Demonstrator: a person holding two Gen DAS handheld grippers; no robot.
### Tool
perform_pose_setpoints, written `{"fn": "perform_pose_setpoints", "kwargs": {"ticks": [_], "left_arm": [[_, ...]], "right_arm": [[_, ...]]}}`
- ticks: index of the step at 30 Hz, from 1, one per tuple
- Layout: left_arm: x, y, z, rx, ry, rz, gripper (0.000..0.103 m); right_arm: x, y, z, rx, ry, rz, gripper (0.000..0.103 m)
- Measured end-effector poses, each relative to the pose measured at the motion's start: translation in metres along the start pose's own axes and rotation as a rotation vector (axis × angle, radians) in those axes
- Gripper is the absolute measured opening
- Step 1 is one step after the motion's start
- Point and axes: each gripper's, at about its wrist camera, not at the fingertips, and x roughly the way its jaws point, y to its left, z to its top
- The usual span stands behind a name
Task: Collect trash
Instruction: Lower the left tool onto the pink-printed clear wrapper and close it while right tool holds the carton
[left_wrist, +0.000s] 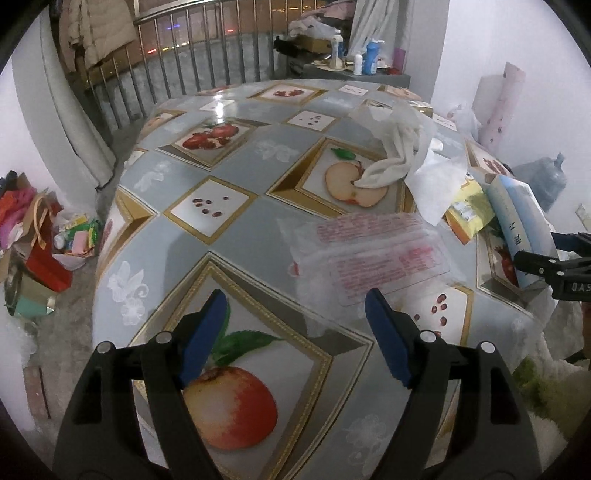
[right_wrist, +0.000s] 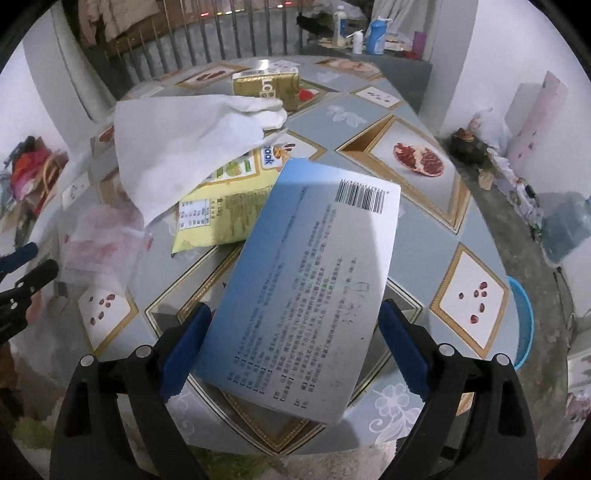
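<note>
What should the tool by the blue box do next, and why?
Probably close the right tool on the blue box. The box already lies between its open blue pads, which do not seem to press it yet. The left tool is open too, with nothing between its pads, near a clear wrapper.

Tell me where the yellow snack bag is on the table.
In the right wrist view the yellow snack bag lies left of centre on the table, partly under the white tissue, its lower right corner tucked beneath the blue-and-white box.

Both tools (left_wrist: 295, 332) (right_wrist: 295, 345) angled down, seemingly open
</note>
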Motion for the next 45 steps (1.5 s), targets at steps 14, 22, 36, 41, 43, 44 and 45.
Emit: {"fn": "perform_pose_setpoints", "kwargs": {"ticks": [14,22,36,41,43,44,45], "left_arm": [[0.033,-0.012,0.014,0.036,0.053,-0.044,0.072],[0.030,-0.020,0.012,0.059,0.046,-0.048,0.064],[-0.007,-0.026,0.008,0.166,-0.041,-0.184,0.069],[0.000,-0.054,0.001,0.362,-0.033,-0.150,0.071],[0.006,-0.060,-0.002,0.417,-0.028,-0.144,0.071],[0.010,-0.062,-0.002,0.432,-0.019,-0.150,0.071],[0.015,-0.062,-0.002,0.438,-0.004,-0.159,0.071]], "right_arm": [[-0.015,-0.035,-0.007,-0.063,-0.068,-0.051,0.089],[-0.006,-0.039,-0.008,-0.043,-0.044,-0.018,0.085],[-0.001,-0.045,-0.009,-0.005,-0.034,0.026,0.085],[0.000,-0.047,-0.008,0.006,-0.032,0.035,0.085],[-0.001,-0.048,-0.008,0.013,-0.033,0.041,0.085],[-0.001,-0.048,-0.008,0.015,-0.032,0.043,0.085],[0.000,-0.048,-0.008,0.016,-0.030,0.043,0.085]]}}
